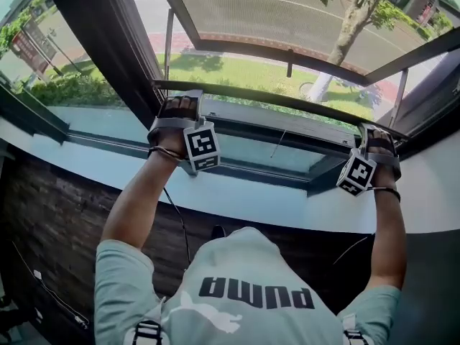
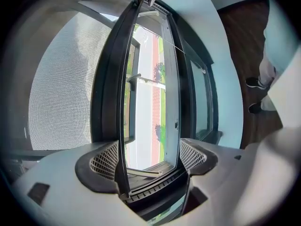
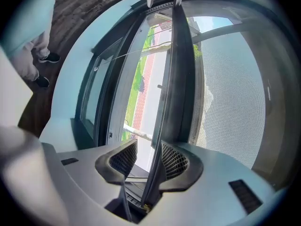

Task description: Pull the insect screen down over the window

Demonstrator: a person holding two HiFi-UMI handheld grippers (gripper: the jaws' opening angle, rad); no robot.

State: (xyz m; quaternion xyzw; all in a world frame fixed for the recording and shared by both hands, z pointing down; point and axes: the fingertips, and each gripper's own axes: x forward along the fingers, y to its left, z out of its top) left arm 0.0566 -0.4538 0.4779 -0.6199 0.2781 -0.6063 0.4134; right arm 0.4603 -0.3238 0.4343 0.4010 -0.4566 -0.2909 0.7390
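Observation:
The insect screen's grey mesh fills the upper window, and its dark bottom bar runs across just above the lower sash. My left gripper sits on the bar's left end and my right gripper on its right end. In the left gripper view the bar lies against the left pad of wide-apart jaws, with mesh to its left. In the right gripper view the bar rests against the right pad of my gripper, with a gap to the other pad.
A white sill runs under the window, with a dark brick wall below it. The lower sash glass sits under the bar. A thin cable hangs from the left gripper. The person's shoes stand on the wooden floor.

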